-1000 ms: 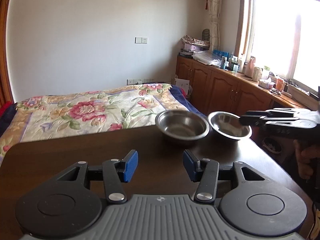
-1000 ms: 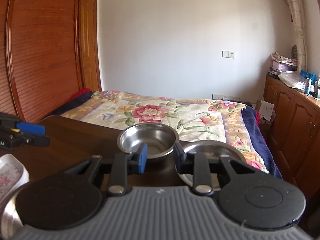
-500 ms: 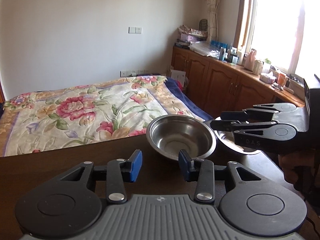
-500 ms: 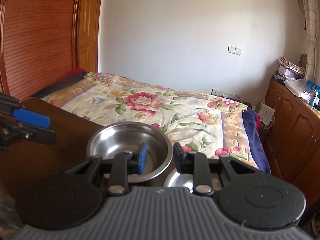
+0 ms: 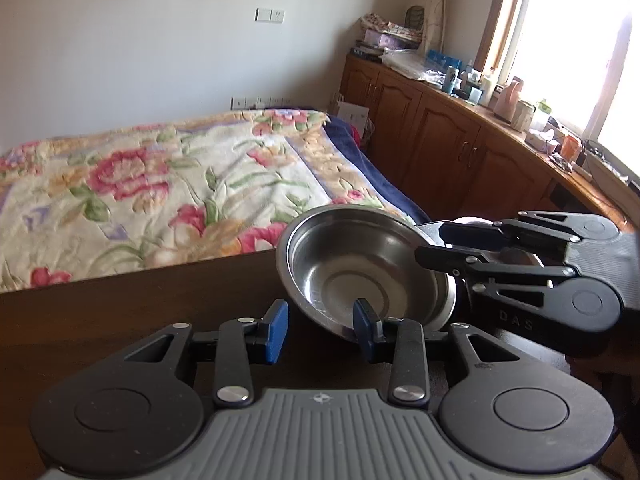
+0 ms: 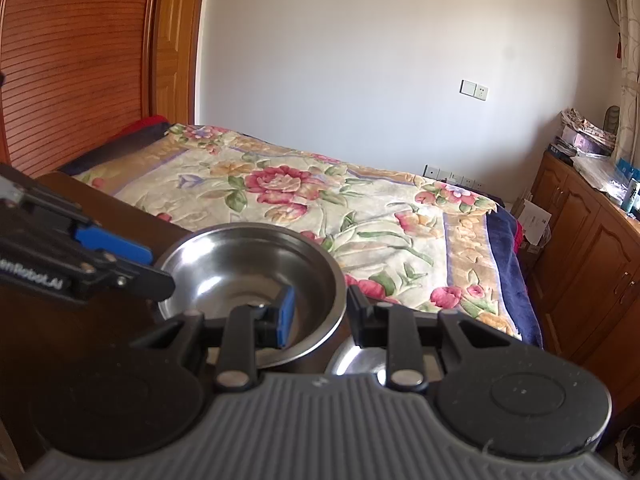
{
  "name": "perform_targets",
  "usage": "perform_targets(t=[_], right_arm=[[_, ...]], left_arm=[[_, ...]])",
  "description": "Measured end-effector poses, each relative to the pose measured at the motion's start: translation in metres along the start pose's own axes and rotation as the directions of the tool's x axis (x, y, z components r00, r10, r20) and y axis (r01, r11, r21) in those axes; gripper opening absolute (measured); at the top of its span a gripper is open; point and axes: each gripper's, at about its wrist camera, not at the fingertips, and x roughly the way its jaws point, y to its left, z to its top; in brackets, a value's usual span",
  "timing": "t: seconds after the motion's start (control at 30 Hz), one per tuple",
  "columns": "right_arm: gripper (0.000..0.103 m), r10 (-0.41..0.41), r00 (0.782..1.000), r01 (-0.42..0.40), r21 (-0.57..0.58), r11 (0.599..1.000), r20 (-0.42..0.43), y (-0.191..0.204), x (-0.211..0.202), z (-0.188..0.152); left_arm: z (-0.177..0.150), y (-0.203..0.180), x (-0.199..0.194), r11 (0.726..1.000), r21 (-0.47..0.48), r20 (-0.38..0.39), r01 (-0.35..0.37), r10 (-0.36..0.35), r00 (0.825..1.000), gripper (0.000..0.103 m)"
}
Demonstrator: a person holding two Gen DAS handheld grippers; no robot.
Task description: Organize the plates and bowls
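Left wrist view: the left gripper [image 5: 320, 330] fills the lower frame, its blue-padded fingers [image 5: 276, 332] apart and holding nothing. At 1 o'clock from them sits a steel bowl [image 5: 360, 268], tilted, its near rim raised off the dark wooden desk [image 5: 132, 304]. The bowl's near rim passes just beside the right-hand pad, which appears to overlap the rim; whether it touches cannot be told. From 3 o'clock the right gripper [image 5: 432, 246] reaches in sideways, its black fingers straddling the bowl's far-right rim. Behind, a bed with a floral cover [image 5: 160, 184] runs across the background, and wooden cabinets [image 5: 440, 152] stand at 2 o'clock under a bright window.

Right wrist view: at 9 o'clock the left gripper [image 6: 136, 264] enters, one blue pad pointing at the bowl's left rim. The steel bowl [image 6: 248, 272] lies at 11 o'clock from the right gripper [image 6: 320, 312]. Its blue-padded finger sits inside the bowl, the black finger outside, so the wall passes between them. They look set about the wall, but whether they are pinching it cannot be told. A second steel bowl [image 6: 356, 360] shows low, under the right finger, mostly hidden.

Judging from this, the right gripper is the nearer one and is placed to lift the tilted bowl by its rim and nest it with the second.
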Motion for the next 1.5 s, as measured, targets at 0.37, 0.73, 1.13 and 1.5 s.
perform_targets(t=[0.37, 0.73, 1.13, 1.5], right_arm=[[0.030, 0.013, 1.000, -0.013, -0.025, 1.000, -0.015, 0.005, 0.007, 0.000], [0.023, 0.068, 0.996, -0.069, -0.018, 0.997, -0.061, 0.012, 0.016, -0.002], [0.015, 0.139, 0.990, -0.137, 0.071, 0.988, -0.035, 0.006, -0.003, 0.004], [0.014, 0.113, 0.992, -0.117, 0.066, 0.991, 0.061, 0.010, -0.048, 0.018]], left_arm=[[-0.002, 0.007, 0.006, 1.000, -0.028, -0.026, -0.006, 0.006, 1.000, 0.032], [-0.008, 0.016, 0.006, 0.999, -0.025, -0.033, -0.038, 0.037, 0.999, 0.016], [-0.007, 0.012, -0.019, 0.999, -0.013, -0.003, -0.036, 0.036, 0.999, 0.009], [-0.003, -0.008, -0.073, 0.999, 0.022, 0.088, -0.037, 0.035, 0.996, 0.007]])
